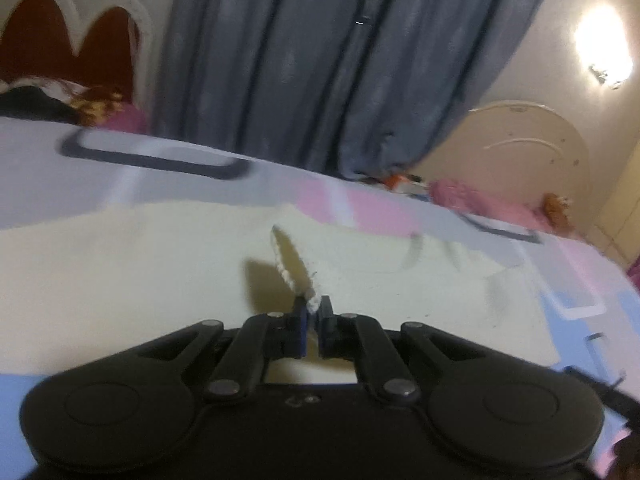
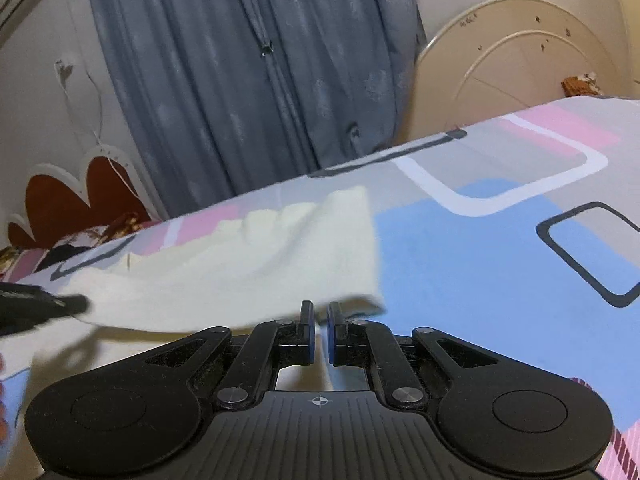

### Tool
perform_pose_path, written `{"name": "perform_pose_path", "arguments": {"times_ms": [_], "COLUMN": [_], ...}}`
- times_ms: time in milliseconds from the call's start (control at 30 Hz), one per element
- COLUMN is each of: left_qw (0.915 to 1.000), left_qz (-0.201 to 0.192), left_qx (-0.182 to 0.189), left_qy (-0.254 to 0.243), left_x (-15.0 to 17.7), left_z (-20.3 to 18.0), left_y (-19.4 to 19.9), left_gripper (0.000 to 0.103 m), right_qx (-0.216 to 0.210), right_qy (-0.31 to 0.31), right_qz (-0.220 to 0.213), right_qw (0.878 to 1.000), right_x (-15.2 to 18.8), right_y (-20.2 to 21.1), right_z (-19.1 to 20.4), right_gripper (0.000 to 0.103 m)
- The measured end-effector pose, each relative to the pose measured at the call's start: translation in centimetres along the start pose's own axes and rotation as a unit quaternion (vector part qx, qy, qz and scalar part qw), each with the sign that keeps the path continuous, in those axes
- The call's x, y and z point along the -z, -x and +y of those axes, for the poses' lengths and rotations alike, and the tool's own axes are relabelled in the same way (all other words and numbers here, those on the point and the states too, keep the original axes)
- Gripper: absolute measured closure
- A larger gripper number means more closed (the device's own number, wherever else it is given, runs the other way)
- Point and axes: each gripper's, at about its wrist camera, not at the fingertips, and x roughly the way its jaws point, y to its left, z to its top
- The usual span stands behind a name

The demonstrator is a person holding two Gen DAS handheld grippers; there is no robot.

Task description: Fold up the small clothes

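Note:
A pale cream cloth (image 1: 160, 272) lies spread on the patterned bedsheet (image 1: 580, 276). My left gripper (image 1: 314, 304) is shut on a pinched-up fold of the cloth, which rises as a thin ridge (image 1: 290, 260) ahead of the fingers. In the right wrist view the same cloth (image 2: 248, 264) is lifted and draped, its near edge hanging over my right gripper (image 2: 318, 312). The right jaws stand nearly closed with a narrow gap, the cloth's near edge at their tips. The left gripper's black tip (image 2: 40, 308) shows at the far left, on the cloth.
The bedsheet (image 2: 480, 260) has blue, pink and grey blocks. Blue-grey curtains (image 1: 320, 60) hang behind the bed. A cream headboard (image 2: 520, 60) stands at the right, pillows (image 1: 480, 200) and a red scalloped board (image 1: 40, 40) lie beyond.

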Motion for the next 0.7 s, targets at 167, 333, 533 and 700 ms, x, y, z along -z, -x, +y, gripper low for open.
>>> {"name": "perform_pose_path", "arguments": {"times_ms": [167, 333, 533, 700], "left_qw": [0.9994, 0.9994, 0.9985, 0.9981], "left_qz": [0.009, 0.006, 0.001, 0.010], "left_qx": [-0.029, -0.033, -0.054, -0.061], "left_qy": [0.019, 0.013, 0.012, 0.007], "left_x": [0.5, 1.0, 1.3, 1.7], "left_z": [3.4, 3.0, 3.6, 3.8], "left_y": [0.4, 0.5, 0.6, 0.1], "left_gripper": [0.099, 0.099, 0.099, 0.099], "right_qx": [-0.008, -0.007, 0.004, 0.006], "right_qy": [0.005, 0.019, 0.033, 0.032], "right_qz": [0.004, 0.002, 0.026, 0.043], "right_qw": [1.000, 1.000, 0.999, 0.999], "right_x": [0.0, -0.4, -0.5, -0.4], "right_y": [-0.6, -1.7, -3.7, -4.6], "right_z": [0.4, 1.2, 1.1, 0.7], "right_gripper": [0.098, 0.098, 0.098, 0.098]}}
